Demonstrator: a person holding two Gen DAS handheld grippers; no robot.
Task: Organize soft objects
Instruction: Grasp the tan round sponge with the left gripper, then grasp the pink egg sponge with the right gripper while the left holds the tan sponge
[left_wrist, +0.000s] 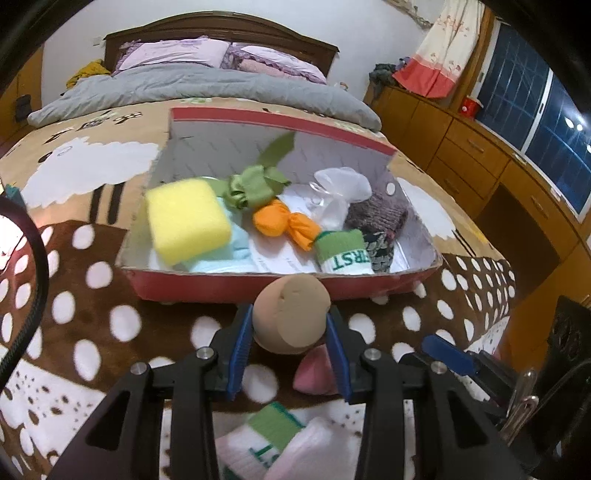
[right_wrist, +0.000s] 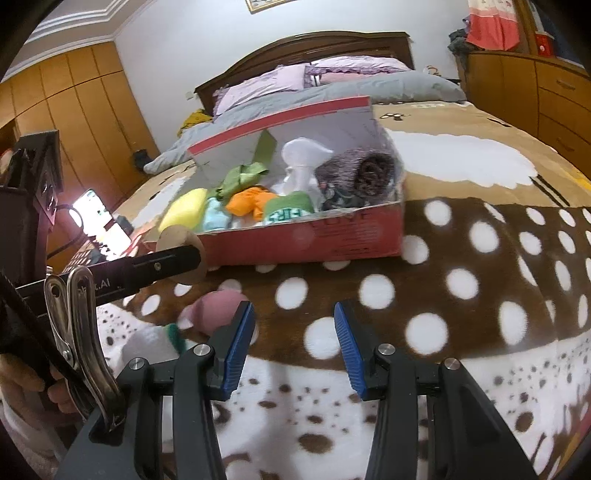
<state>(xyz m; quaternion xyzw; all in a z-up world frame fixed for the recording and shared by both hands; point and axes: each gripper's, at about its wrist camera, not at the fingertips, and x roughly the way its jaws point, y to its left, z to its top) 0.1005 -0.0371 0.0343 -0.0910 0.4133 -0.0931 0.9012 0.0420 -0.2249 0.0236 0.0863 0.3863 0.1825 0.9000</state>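
Note:
A tan egg-shaped sponge (left_wrist: 290, 314) is held just above the spotted blanket (left_wrist: 92, 314), in front of the red box (left_wrist: 240, 286), with my left gripper (left_wrist: 290, 325) shut on it. The box holds a yellow sponge (left_wrist: 186, 218), a green ribbon (left_wrist: 255, 184), an orange cloth (left_wrist: 284, 221), a rolled sock (left_wrist: 343, 253), a white pouch (left_wrist: 340, 195) and a purple knit roll (left_wrist: 376, 214). On the blanket below lie a pink sponge (left_wrist: 316, 373) and a white-and-green sock (left_wrist: 266, 443). My right gripper (right_wrist: 294, 310) stands open over the blanket with nothing between its fingers, right of the pink sponge (right_wrist: 214, 306).
The box (right_wrist: 351, 236) sits on a bed with a grey duvet (left_wrist: 207, 88) and pillows behind it. Wooden drawers (left_wrist: 461, 147) line the right side and wardrobes (right_wrist: 74, 92) the left. A lit phone (right_wrist: 92, 210) lies at the bed's left edge.

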